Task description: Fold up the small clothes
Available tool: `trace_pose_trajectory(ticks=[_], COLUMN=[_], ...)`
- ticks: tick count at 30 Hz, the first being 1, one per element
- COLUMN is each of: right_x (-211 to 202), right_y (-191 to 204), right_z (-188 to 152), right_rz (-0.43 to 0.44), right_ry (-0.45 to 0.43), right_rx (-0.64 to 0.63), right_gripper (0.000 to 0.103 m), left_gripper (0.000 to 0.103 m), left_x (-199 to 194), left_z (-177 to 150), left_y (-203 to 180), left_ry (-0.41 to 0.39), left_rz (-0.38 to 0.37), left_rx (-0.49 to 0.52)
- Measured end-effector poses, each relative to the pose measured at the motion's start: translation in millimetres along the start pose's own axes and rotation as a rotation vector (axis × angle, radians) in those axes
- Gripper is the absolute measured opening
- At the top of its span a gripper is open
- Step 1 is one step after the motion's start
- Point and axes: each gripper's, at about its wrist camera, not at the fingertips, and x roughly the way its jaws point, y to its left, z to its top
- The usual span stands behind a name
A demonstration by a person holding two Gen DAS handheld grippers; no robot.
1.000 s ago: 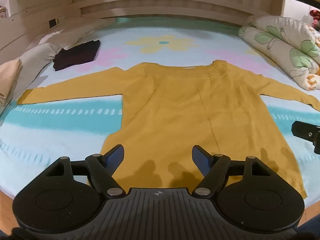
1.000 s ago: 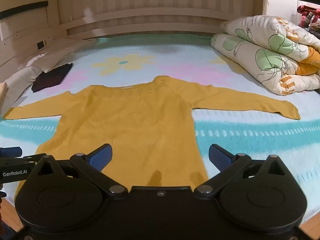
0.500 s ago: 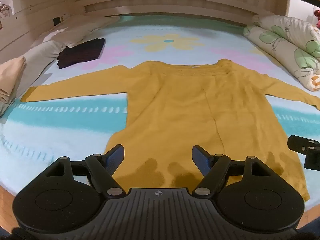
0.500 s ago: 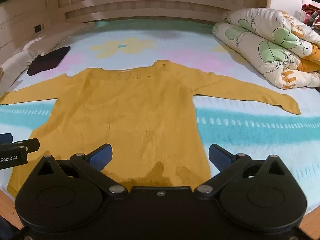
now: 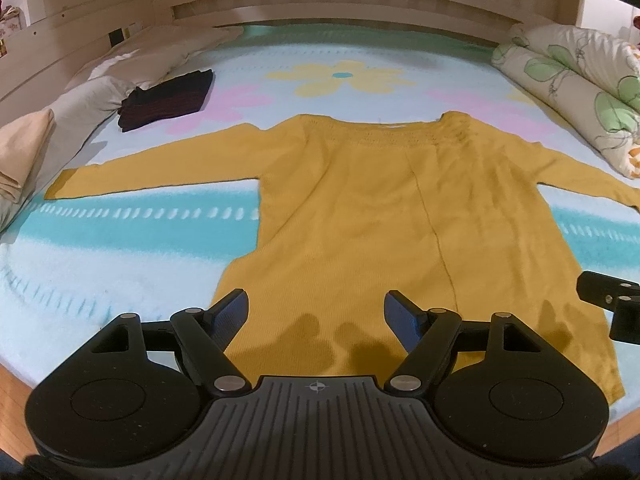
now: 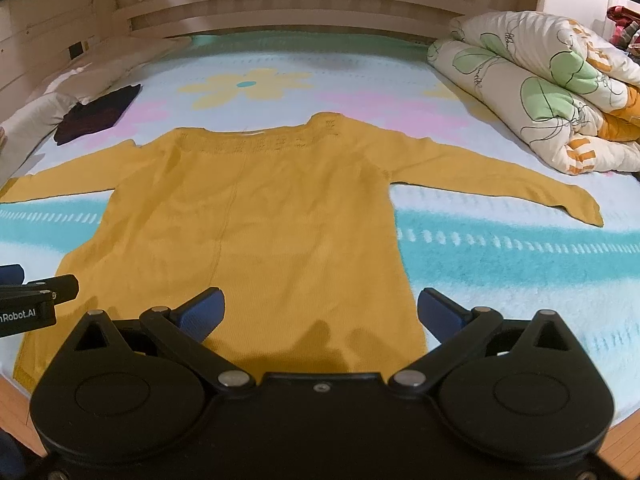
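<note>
A mustard-yellow long-sleeved sweater (image 5: pixel 380 216) lies flat on the bed, neck away from me, both sleeves spread out to the sides; it also shows in the right wrist view (image 6: pixel 256 224). My left gripper (image 5: pixel 316 316) is open and empty, hovering above the sweater's bottom hem near its left part. My right gripper (image 6: pixel 320 312) is open and empty above the hem's right part. Each gripper shows at the edge of the other's view.
The bed has a light-blue flowered blanket (image 5: pixel 120 240). A folded dark garment (image 5: pixel 168 98) lies at the far left by pillows (image 5: pixel 96 92). A rolled floral quilt (image 6: pixel 552 92) sits at the right. A wooden headboard (image 6: pixel 296 12) is behind.
Both grippers have risen and tilted a little, so the sweater sits lower and fuller in view. Both stay open and empty. The sweater has not moved.
</note>
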Motion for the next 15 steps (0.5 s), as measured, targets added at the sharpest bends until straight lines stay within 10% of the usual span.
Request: trace_pose_trajectory(ticks=[15], right_x=[-0.5], right_y=[4.5], right_z=[0.9], right_rz=[0.003], right_ry=[0.006], right_rx=[-0.013], right_gripper=[0.102], left_gripper=[0.074], left_x=[-0.2], left_z=[0.4], left_y=[-2.3], left_ry=[0.006], left_rz=[0.007], left_rx=[0.0])
